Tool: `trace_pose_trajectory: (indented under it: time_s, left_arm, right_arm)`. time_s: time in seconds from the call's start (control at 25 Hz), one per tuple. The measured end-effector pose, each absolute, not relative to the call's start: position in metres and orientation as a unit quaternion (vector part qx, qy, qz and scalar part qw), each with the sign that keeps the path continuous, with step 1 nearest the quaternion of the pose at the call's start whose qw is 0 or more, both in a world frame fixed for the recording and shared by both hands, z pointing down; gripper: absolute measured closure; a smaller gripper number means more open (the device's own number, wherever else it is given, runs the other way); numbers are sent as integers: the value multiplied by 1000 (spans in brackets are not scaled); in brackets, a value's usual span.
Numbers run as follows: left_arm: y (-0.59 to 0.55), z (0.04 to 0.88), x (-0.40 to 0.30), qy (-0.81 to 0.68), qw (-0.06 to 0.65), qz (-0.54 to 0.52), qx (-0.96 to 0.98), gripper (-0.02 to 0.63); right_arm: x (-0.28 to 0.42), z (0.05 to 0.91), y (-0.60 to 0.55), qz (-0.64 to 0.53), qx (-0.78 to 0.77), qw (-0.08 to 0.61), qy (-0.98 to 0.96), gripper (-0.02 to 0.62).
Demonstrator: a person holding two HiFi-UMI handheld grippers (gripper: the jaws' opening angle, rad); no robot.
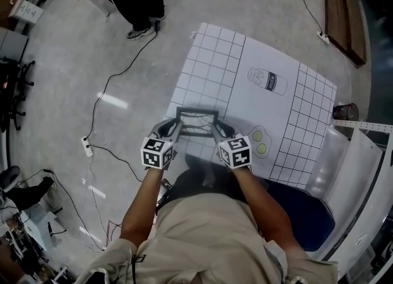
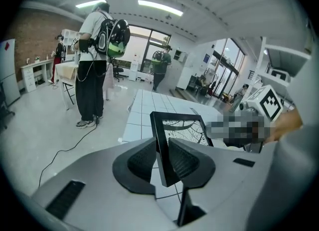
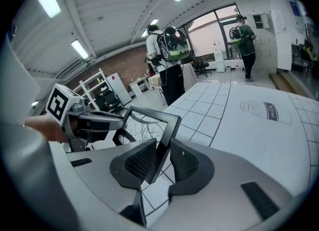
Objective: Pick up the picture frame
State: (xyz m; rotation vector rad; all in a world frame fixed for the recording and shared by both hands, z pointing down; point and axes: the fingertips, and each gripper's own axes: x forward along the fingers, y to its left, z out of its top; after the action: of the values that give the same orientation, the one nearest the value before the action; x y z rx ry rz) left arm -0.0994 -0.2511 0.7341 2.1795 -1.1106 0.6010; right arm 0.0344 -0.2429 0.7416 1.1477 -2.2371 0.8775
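**Picture frame** (image 1: 198, 121): side rails covered where the left gripper (image 1: 177, 127) and right gripper (image 1: 216, 128) clasp them. In both gripper views its lower corner sinks behind the jaws. The picture inside shows thin dark curves, motif unreadable.

**Table** (image 1: 276, 56): near edge hidden under the wearer's arms and torso.

**Bystander** (image 1: 142, 0): cut off by the head view's top border, legs and shoes only.

**Two green discs** (image 1: 260, 142): too small to tell printed from solid.

**Dark round container** (image 1: 346, 112): contents indiscernible.

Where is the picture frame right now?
In the head view the picture frame is over the near edge of the gridded table, gripped on its left by the left claw and on its right by the right claw.
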Motion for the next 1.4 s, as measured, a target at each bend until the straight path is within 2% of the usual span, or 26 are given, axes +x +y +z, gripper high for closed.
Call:
trace_pose_trajectory:
  time_s: [0.72, 1.4]
  left_arm:
    - [-267, 544, -110, -442, 150, 100, 879, 529]
    - [-247, 428, -129, -445, 53, 31, 894, 529]
  right_arm:
    - [25, 550, -259, 146, 468, 139, -860, 502]
    - [6, 427, -241, 37, 466, 94, -879, 503]
